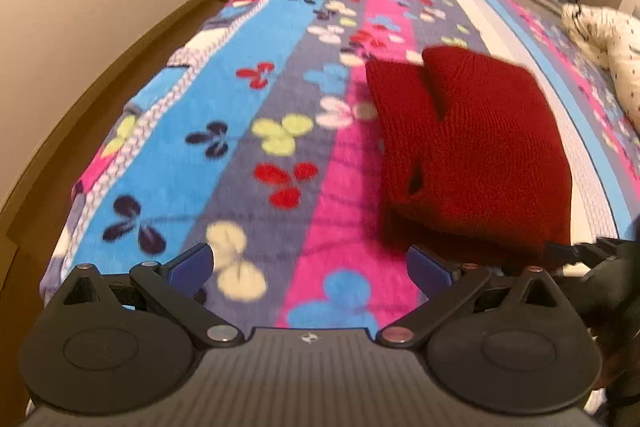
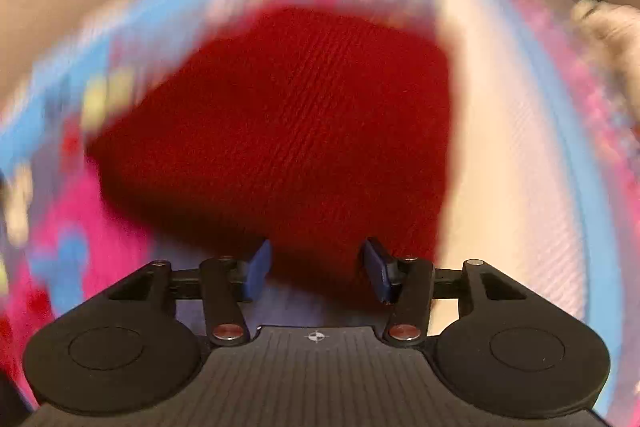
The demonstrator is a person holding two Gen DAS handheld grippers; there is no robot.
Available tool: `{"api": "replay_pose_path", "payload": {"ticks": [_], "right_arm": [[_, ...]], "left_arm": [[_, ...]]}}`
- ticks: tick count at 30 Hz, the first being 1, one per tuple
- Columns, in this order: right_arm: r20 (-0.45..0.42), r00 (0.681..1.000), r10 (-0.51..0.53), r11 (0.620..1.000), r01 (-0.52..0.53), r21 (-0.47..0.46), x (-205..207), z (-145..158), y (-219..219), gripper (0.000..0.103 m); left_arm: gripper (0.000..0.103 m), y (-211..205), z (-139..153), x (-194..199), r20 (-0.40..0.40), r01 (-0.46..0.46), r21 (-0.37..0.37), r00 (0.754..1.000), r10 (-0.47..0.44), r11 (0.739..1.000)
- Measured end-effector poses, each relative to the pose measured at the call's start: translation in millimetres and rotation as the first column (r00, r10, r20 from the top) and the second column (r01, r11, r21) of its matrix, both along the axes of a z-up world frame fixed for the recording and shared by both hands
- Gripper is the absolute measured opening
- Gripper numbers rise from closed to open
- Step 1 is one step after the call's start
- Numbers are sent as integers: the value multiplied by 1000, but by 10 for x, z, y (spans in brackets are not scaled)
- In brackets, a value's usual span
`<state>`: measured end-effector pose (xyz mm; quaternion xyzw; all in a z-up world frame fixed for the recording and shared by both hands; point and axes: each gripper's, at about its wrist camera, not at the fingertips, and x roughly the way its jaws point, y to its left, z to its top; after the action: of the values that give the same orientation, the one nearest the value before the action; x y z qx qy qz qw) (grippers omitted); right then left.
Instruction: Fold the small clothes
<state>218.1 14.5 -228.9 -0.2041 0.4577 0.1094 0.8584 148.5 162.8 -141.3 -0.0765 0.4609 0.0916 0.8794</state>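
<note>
Red garment (image 1: 472, 147): coarse rib knit. Blanket (image 1: 248, 99): fuzzy fleece. Fingers (image 2: 256, 269): matt blue plastic.

Warm, yellowish indoor light over both my views; moderate brightness, no hard glare. My left wrist view fairly sharp in middle: red knit garment (image 1: 472, 147) shows stitch texture, casts soft dark shadow along its near edge onto patterned blanket (image 1: 248, 115). Strong fisheye bending at edges (wall and floor line curve heavily), corners vignetted black. My right wrist view heavily motion-smeared: blanket (image 2: 72, 211) pattern streaks, far background unreadable, only garment (image 2: 288, 115) centre and gripper body stay crisp.
</note>
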Motion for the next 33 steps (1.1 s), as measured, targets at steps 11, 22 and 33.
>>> {"api": "replay_pose_path", "payload": {"ticks": [11,22,33], "right_arm": [[247,969,-35,937,-54,346,-1561,1506,-565,77],[300,952,-56,940,-51,336,-2162,1836,-947,81],[284,956,-73,945,-24,326,-2082,1788,-997,81]], "left_arm": [[103,-378,442,-323,11,54,45,998,-54,998],[103,-809,945,-899,63,92,121,993,-100,988],[103,-919,939,-885,54,113,130,991,-121,985]]}}
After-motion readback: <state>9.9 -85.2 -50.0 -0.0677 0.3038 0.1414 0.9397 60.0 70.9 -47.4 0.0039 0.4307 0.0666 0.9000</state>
